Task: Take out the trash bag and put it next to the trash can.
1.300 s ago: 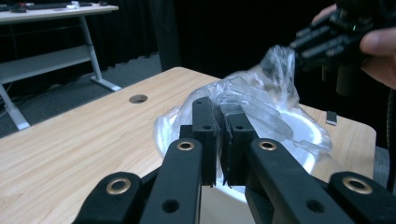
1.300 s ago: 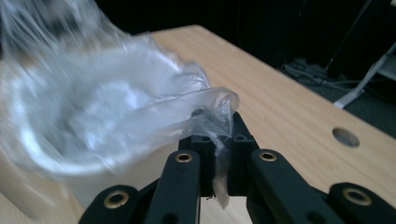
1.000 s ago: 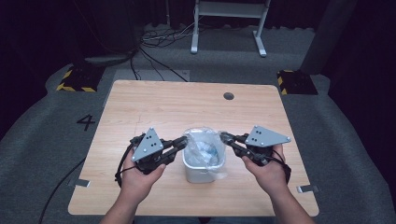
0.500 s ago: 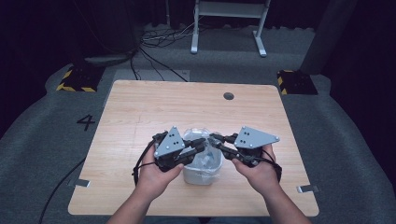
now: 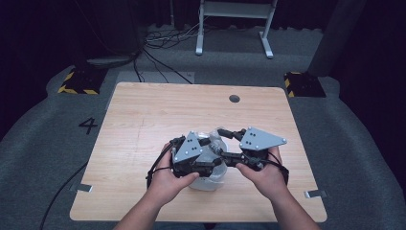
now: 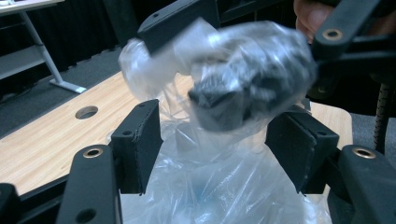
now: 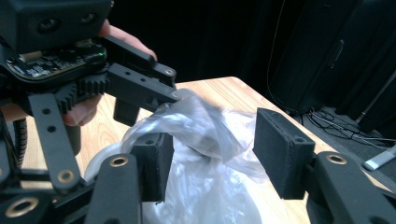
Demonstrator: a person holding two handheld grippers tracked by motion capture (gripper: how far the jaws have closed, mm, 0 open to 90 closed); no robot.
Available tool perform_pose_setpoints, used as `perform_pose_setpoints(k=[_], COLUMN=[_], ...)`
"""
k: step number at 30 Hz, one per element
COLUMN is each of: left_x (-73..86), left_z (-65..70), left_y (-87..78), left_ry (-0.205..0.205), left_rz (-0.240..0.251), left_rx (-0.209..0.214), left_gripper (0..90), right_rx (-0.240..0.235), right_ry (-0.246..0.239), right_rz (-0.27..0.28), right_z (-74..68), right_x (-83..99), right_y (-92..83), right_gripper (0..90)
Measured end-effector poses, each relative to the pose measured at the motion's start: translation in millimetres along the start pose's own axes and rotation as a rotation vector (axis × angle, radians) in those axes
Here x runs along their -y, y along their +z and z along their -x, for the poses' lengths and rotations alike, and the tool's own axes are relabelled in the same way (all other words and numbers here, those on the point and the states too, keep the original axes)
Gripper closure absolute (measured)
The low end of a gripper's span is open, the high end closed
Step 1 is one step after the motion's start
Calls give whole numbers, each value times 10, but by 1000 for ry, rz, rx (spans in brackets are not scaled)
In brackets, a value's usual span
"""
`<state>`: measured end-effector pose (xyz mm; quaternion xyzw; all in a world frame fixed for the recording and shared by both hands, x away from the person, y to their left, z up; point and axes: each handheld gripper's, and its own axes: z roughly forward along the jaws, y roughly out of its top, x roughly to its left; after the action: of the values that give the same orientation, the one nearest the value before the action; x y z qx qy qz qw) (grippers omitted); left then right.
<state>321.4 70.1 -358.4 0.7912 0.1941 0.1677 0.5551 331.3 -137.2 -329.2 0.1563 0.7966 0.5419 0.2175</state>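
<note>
A white tub [image 5: 207, 182] stands near the table's front edge, lined with a clear plastic bag [image 5: 214, 143]. The bag's top is bunched into a crumpled knot [image 6: 243, 79] above the tub. My left gripper [image 5: 213, 154] reaches in from the left and my right gripper [image 5: 226, 145] from the right, meeting over the tub. Both have just been opening their jaws. In the left gripper view the bag [image 6: 210, 186] lies between my pads [image 6: 137, 144], which stand apart from the bunch. In the right gripper view the bag [image 7: 196, 135] sits loose between my pads [image 7: 280, 154].
The wooden table [image 5: 153, 120] has a round cable hole [image 5: 234, 98] at the back. Beyond the table stand a white desk frame [image 5: 234, 28], cables on the grey floor and yellow-black striped blocks [image 5: 76, 81]. A "4" [image 5: 88, 125] is marked on the floor at left.
Both hands have come together over the tub, the left one moving right. Their jaws, shut on the bag's edges before, now stand open around its bunched top.
</note>
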Motion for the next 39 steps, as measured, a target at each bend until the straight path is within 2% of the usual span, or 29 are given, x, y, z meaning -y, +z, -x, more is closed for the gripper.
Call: perform_pose_setpoints(k=[4,12,14,15,18,21,22,24,26,28,29,35,39], left_x=[-20,-27,-39,-43,-42,-24,-19,-17,-24,-37,-43,-89,-118], left_z=[-6,46,54,55,59,47,31,19,25,20,22,9,7], left_y=[14,72,61,60,71,118,123,122,112,102,99,53,10], left_ry=[5,66,69,71,59,7,4,-4,-7,2,2,-5,4], left_rz=[-15,-44,-62,-69,-63,-71,-72,-77,-71,-67,-65,-38,-27], left_rx=[9,3,15,9,25,46,48,58,64,58,47,13,-1], left_gripper=[409,389,528,533,539,578,556,626,749,860,878,893,893], right_rx=[-15,-40,-41,-44,-51,-56,-54,-39,-20,-5,4,47,29], right_ry=[-6,-17,-31,-38,-44,-44,-46,-54,-51,-33,-27,34,92], right_rz=[-20,-98,-108,-110,-111,-98,-87,-68,-61,-63,-64,-60,-78], right_z=[-11,12,2,-4,5,28,32,49,79,116,135,207,232], right_x=[-16,-35,-44,-47,-47,-43,-56,-87,-100,-88,-72,103,299], right_y=[35,121,146,157,154,91,56,-28,-107,-170,-200,-388,-424], right_gripper=[471,391,389,392,382,370,366,362,353,347,345,326,294])
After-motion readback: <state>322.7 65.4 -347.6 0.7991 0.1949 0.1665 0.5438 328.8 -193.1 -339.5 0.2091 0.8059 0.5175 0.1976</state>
